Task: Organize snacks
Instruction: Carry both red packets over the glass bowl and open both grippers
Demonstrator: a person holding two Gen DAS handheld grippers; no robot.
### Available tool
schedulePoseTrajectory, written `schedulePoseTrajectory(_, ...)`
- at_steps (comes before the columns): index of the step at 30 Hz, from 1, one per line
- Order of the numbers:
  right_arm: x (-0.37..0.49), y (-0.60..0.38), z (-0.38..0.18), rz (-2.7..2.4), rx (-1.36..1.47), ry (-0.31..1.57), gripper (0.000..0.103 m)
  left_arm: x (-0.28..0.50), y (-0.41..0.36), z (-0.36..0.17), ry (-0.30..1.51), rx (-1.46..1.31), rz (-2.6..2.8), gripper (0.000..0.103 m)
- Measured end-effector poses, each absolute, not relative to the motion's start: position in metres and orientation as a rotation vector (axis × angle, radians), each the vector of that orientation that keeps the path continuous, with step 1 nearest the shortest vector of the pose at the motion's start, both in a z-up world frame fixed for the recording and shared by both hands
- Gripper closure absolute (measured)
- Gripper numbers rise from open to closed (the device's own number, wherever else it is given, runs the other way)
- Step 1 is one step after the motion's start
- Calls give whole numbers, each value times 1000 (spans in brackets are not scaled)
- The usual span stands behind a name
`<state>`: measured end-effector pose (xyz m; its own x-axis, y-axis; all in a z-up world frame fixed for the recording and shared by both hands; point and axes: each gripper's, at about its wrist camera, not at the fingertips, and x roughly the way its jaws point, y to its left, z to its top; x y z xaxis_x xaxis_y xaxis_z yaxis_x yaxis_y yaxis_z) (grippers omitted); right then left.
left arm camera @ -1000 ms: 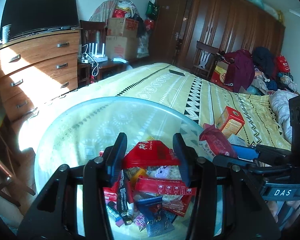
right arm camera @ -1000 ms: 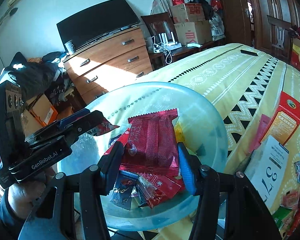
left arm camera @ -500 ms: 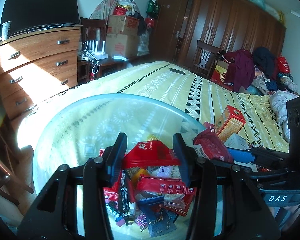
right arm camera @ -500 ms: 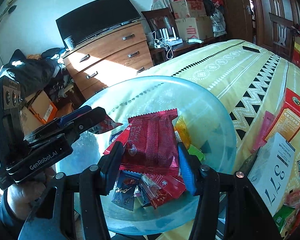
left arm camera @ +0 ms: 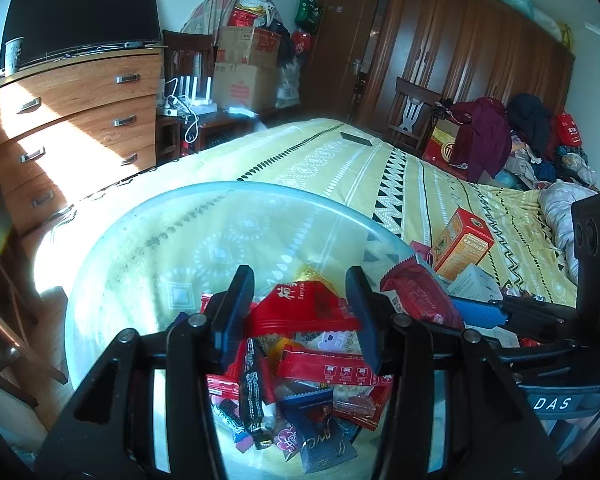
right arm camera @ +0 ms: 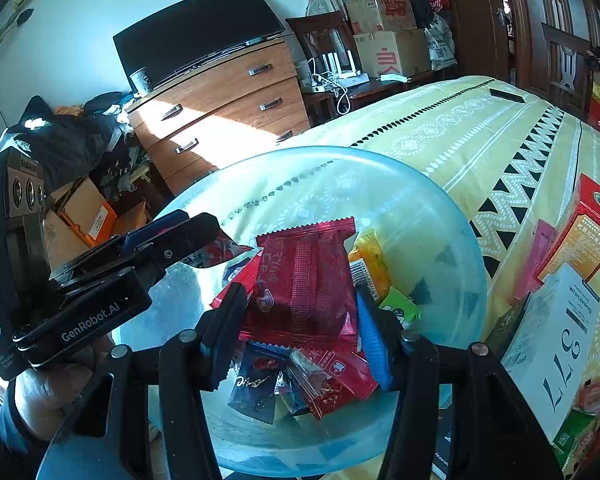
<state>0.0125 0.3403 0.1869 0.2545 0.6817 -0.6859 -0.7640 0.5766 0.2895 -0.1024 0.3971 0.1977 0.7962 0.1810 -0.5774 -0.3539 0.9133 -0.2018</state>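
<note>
A clear glass bowl [left arm camera: 140, 224] [right arm camera: 428, 188] stands on the yellow patterned bed, with several snack packets piled in its near side. My left gripper [left arm camera: 298, 312] is shut on a bright red snack packet [left arm camera: 304, 306] above that pile. The right wrist view shows this gripper [right arm camera: 204, 236] coming in from the left, the packet's corner [right arm camera: 220, 250] sticking out of its tip. My right gripper [right arm camera: 300, 320] is shut on a dark red packet [right arm camera: 306, 280] over the bowl. In the left wrist view it [left arm camera: 460, 312] reaches in from the right with the dark red packet [left arm camera: 418, 296].
An orange-red box [left arm camera: 462, 240] [right arm camera: 580, 232] and a white box [right arm camera: 556, 344] lie on the bed right of the bowl, with more packets near the corner. A wooden dresser [left arm camera: 72, 120] stands beyond the bed's left edge. A hand [right arm camera: 48, 392] holds the left gripper.
The right gripper with its dark red packet has edged slightly nearer over the bowl. The left gripper and its packet hold still.
</note>
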Motion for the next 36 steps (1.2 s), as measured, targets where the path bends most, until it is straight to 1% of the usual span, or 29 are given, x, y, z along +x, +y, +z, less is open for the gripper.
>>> schedulePoseTrajectory(28,10,353,180,984,-122,893,45,-102,404,190,611,-349,294,54)
schedulePoseTrajectory(33,13,352,177,990,-98,912,44,-100,405,188,623,-350,294,53)
schedulePoseTrajectory(34,13,351,176,988,-96,915,41,-100,405,187,625,-351,295,53)
schedulePoseTrajectory(35,13,351,176,987,-95,916,36,-100,405,186,631,-353,295,48)
schedulePoseTrajectory(36,13,351,176,985,-91,917,33,-98,405,185,641,-352,299,37)
